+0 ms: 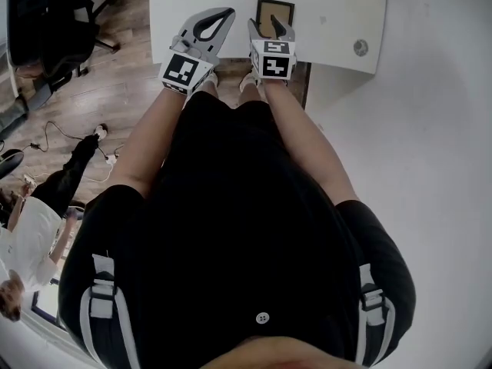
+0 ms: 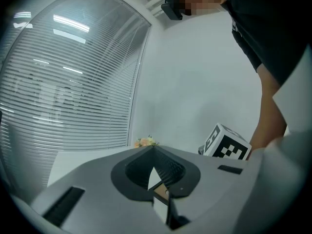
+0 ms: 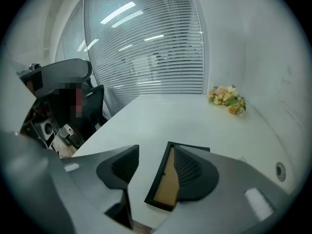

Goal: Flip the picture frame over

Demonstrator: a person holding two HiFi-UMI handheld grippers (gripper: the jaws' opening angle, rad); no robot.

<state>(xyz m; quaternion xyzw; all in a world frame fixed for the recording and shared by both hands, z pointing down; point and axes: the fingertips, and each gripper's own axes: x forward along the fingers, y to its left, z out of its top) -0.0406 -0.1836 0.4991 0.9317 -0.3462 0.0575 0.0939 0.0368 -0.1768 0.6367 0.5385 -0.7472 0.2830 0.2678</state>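
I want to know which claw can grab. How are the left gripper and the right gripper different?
The left gripper has shut jaws, tips touching; the right gripper has them apart. The left gripper holds nothing; the right gripper has an edge of the picture frame between its jaws. Both are grey with a marker cube.

In the head view the table takes the upper middle, and the picture frame lies flat on it, close to its near edge. The right gripper reaches over that edge onto the picture frame's lower part; the left gripper sits just left of it, beside the picture frame. A grommet lies in the table further right. An office chair stands at upper left, with cables on the floor below it. In the right gripper view, flowers lie on the table behind the picture frame, at upper right
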